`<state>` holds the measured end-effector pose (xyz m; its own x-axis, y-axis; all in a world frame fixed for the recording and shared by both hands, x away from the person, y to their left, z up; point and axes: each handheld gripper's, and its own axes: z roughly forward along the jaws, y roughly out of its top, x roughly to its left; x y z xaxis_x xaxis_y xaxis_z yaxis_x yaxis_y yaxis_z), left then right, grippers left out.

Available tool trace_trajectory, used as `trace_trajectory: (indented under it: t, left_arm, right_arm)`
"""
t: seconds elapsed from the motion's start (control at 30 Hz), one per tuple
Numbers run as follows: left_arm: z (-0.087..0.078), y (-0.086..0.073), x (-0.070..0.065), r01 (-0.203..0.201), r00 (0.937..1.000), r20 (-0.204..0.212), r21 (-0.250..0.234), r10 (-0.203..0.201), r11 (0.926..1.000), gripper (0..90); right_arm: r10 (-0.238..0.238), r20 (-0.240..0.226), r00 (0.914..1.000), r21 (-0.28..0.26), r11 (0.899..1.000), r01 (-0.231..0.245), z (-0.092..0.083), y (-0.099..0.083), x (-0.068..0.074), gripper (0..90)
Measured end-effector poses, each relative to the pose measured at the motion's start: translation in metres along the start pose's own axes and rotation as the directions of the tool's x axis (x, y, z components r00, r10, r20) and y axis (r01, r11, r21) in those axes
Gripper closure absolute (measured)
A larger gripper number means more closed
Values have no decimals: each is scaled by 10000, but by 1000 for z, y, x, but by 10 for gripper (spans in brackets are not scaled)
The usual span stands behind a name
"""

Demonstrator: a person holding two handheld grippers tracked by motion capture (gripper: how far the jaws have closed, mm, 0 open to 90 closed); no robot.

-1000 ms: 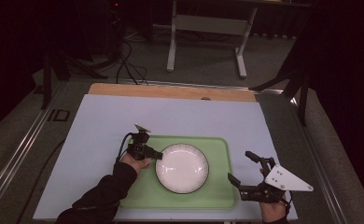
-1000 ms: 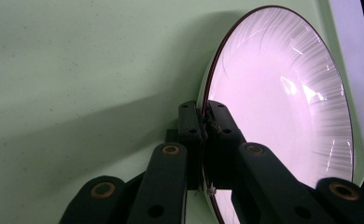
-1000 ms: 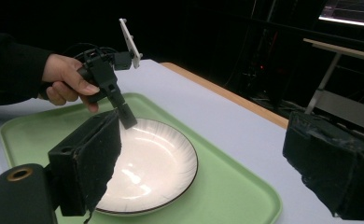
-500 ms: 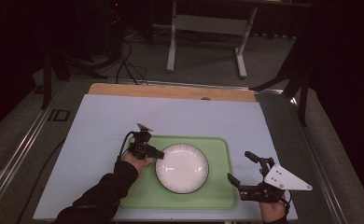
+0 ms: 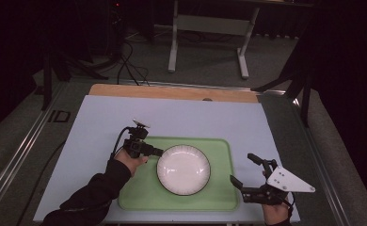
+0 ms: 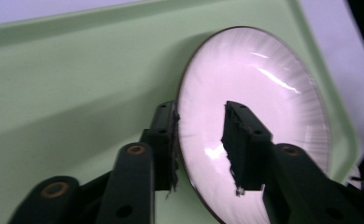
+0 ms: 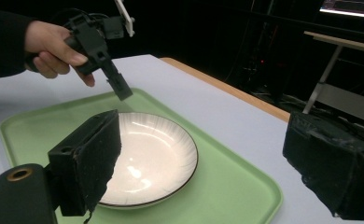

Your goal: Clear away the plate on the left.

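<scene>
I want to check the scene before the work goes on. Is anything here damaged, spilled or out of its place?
Nothing is spilled or askew: the white plate lies flat and empty on the green tray. The one oddity is wear: the black padding on the jaws of the left gripper and the right gripper looks torn and frayed at its edges.

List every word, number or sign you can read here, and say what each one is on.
"ID": dark letters on the grey surface left of the table, in the high view.
Lit screen at the top right of the right gripper view: text too small to read.
Nothing else legible.
</scene>
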<state>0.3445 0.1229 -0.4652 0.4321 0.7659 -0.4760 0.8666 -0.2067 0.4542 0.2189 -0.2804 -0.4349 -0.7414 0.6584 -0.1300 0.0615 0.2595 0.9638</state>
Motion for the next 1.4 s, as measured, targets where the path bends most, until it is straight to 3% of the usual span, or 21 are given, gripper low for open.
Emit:
trace_trajectory:
  t: [0.13,0.27,0.33,0.5,0.6,0.7,0.73,0.97,1.07,1.23,1.4]
  left_arm:
    - [-9,-2,-4,-269,9994,217,-175,272,9995,610]
    - [-25,-6,-14,-875,9953,359,-684,901,9938,573]
    - [-31,-7,-18,-1185,9923,281,-785,1210,9898,558]
    - [-43,-11,-23,-1477,9883,212,-1190,1512,9819,478]
    - [-51,-14,-23,-1680,9791,921,-1348,1812,9765,356]
    - [-58,-17,-24,-1685,9761,1092,-1645,1877,9719,321]
    - [-60,-18,-24,-1729,9718,1309,-1704,1962,9701,315]
    - [-73,-27,-30,-2328,9491,1720,-1819,2640,9554,170]
    - [-79,-31,-33,-2495,9449,1658,-1936,2823,9488,149]
    - [-86,-39,-36,-2707,9445,1251,-2275,3038,9354,67]
    - [-89,-51,-37,-3099,9355,933,-2465,3408,9182,14]
  right_arm:
    - [-65,26,10000,15,10000,65,0,0,1,111]
    - [31,21,10000,6,10000,-31,1,1,1,111]
    - [41,44,10000,68,10000,-41,1,1,1,111]
    - [53,75,10000,74,10000,-53,1,1,1,111]
    - [95,67,9999,60,9999,-95,1,0,0,111]
    - [65,64,10000,86,9999,-66,1,0,0,111]
    - [50,62,10000,92,9999,-50,1,0,0,111]
    - [48,64,10000,109,9999,-49,2,0,1,111]
    - [29,48,10000,109,9999,-29,2,0,1,111]
    - [36,54,10000,110,9999,-37,3,1,1,111]
    - [-6,24,10000,116,9999,6,4,1,1,111]
